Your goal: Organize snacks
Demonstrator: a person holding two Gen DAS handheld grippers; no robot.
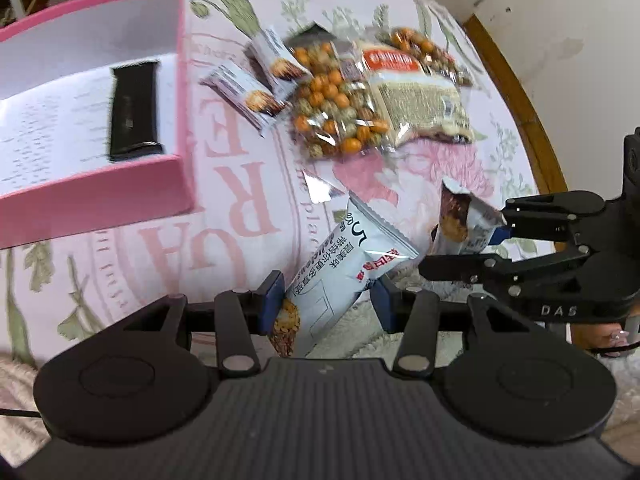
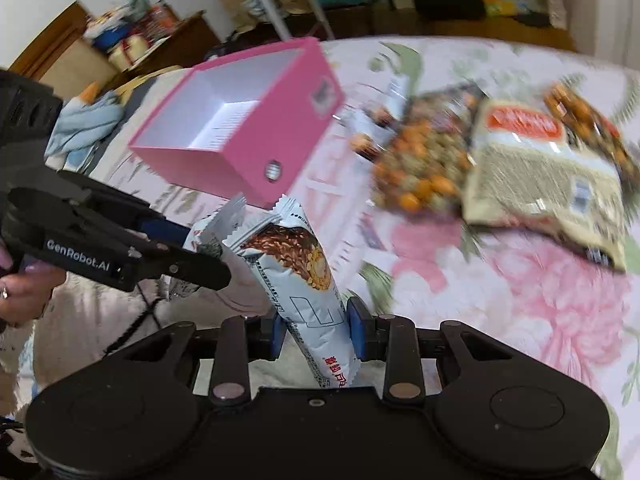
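In the left wrist view, my left tool is clamped across a pale blue snack bar, its blue pads pressing the wrapper's sides. To the right, my right tool grips a second bar just beside the first. Both hang above the floral tablecloth. The pink box sits to the left with a black packet inside; two more bars and a bag of coated peanuts lie beyond.

In the right wrist view, my right tool pinches its bar at mid-length, with the pink box ahead and open. The left tool enters from the left, holding its bar. These bars look light, the film slick and crinkly, the contents probably brittle, so I judge a moderate squeeze across the middle safest.
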